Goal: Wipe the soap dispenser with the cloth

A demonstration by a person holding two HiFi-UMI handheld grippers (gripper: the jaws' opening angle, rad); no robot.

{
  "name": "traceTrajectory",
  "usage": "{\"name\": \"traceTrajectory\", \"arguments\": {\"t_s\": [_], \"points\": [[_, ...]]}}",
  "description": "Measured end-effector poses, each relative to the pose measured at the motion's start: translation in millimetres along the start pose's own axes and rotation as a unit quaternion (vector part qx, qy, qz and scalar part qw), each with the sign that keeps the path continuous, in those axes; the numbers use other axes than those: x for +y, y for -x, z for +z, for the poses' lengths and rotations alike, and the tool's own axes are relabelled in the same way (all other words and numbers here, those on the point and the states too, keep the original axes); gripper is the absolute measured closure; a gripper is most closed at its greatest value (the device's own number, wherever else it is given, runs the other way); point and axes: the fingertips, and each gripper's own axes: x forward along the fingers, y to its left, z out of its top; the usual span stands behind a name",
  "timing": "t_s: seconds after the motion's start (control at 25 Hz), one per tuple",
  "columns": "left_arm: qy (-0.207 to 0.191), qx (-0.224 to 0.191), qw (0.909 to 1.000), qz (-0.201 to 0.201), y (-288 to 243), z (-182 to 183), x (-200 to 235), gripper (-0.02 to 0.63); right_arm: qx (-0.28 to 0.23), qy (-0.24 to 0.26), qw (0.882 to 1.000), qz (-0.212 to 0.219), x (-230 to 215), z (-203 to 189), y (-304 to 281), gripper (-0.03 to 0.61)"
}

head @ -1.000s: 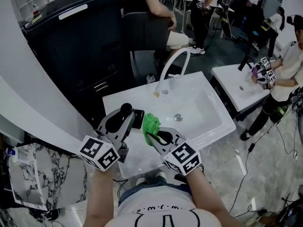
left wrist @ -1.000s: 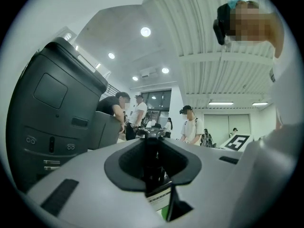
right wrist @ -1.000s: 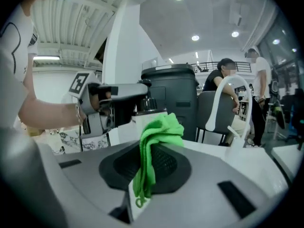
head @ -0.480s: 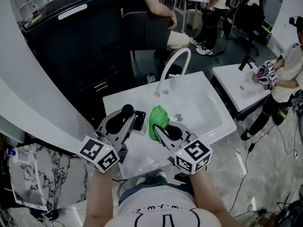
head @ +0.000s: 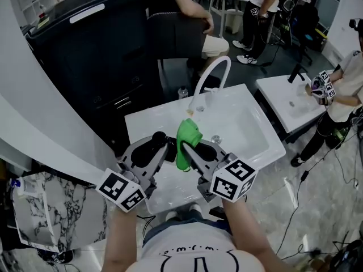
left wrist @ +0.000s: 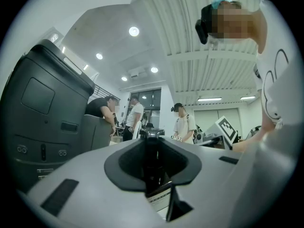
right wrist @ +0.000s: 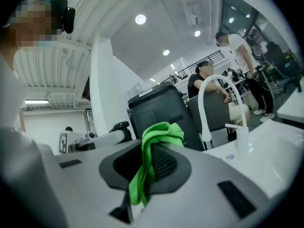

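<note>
I'm keeping the L gripper (head: 159,146) clamped on the dark soap dispenser (head: 159,136), over the near left part of the sink (head: 249,130). R gripper (head: 190,149) is pinching the green cloth (head: 186,136), hanging just right of the dispenser.

I'm looking down on a white washbasin (head: 249,129) with a curved white faucet (head: 202,81). A tall dark cabinet (head: 85,55) stands behind it to the left, and a second white basin (head: 272,95) sits off to the right. The floor (head: 317,208) is pale and marble-patterned. Round recessed ceiling lights (right wrist: 140,19) glow overhead. Farther back I can see people (head: 181,10) sitting and standing.
</note>
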Motion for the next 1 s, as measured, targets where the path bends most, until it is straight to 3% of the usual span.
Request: {"name": "traceTrajectory", "arguments": {"t_s": [0.32, 0.56, 0.8, 1.0], "points": [[0.01, -0.032, 0.9994, -0.004, 5, 14, 4, 0.522, 0.061, 0.001, 0.997, -0.041, -21, -31, -2, 0.531], [-0.017, -0.018, 0.9997, -0.003, 3, 12, -1, 0.522, 0.099, -0.011, 0.993, -0.056, -31, -50, -2, 0.531], [-0.088, 0.004, 0.9958, -0.026, 4, 12, -16, 0.522, 0.084, 0.007, 0.995, -0.057, -43, -33, 5, 0.531], [-0.156, 0.041, 0.9841, -0.074, 5, 6, -36, 0.523, 0.036, -0.029, 0.999, -0.015, -44, -4, 10, 0.531]]}}
